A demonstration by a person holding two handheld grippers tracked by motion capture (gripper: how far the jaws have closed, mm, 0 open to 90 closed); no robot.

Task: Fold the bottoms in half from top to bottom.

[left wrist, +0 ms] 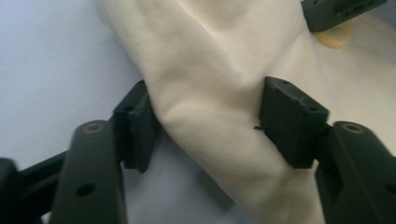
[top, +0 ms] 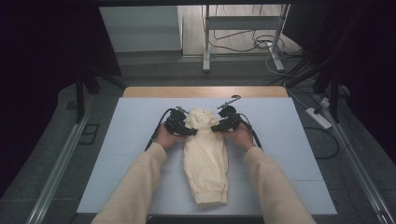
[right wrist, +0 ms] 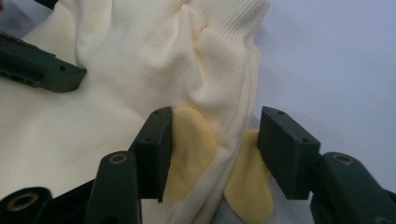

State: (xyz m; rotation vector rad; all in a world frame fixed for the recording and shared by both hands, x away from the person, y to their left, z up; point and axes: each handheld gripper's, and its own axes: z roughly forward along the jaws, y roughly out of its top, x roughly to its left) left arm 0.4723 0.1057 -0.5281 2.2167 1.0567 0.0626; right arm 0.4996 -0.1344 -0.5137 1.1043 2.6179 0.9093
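Cloth like this cream garment (top: 206,161), lying mid-mat (top: 116,154), looks soft and limp, best pinched at bunched folds, where left gripper (top: 179,126) and right gripper (top: 224,123) each straddle its far end, jaws parted.

The sweatshirt (top: 206,161) is plain cream with a ribbed cuff (right wrist: 229,16), plus darker yellow patches (right wrist: 189,149) inside. Both grippers (top: 187,128) (top: 219,126) are black, the table cover (top: 280,154) pale blue, its far wooden edge (top: 205,91) tan, and the person's sleeves (top: 133,191) beige.
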